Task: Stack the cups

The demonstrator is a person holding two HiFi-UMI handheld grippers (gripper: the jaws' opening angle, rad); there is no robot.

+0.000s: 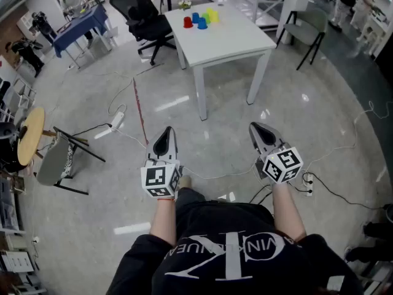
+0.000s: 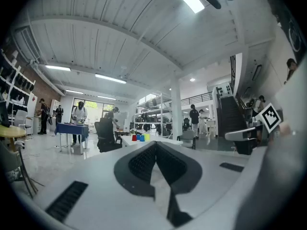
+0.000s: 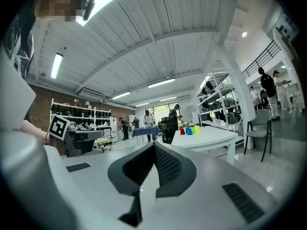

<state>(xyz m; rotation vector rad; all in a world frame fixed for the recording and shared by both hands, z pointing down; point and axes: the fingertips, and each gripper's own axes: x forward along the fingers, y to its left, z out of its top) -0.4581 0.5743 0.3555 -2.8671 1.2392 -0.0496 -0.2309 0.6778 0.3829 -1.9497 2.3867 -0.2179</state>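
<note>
Several small cups stand on a white table (image 1: 233, 42) far ahead of me: a red cup (image 1: 188, 22), blue cups (image 1: 199, 21) and a yellow cup (image 1: 212, 15). They also show as tiny cups (image 2: 139, 137) in the left gripper view and as small cups (image 3: 189, 130) in the right gripper view. My left gripper (image 1: 164, 139) is held over the floor, shut and with nothing in it. The right gripper (image 1: 260, 131) hangs beside it, also shut and empty. Both are well short of the table.
A black office chair (image 1: 144, 17) stands at the table's left. A grey chair (image 1: 307, 26) is at its right. Cables and a power strip (image 1: 116, 120) lie on the floor. A tipped chair (image 1: 58, 158) and a round wooden table (image 1: 29, 134) are at my left. People work at a blue table (image 1: 83, 23).
</note>
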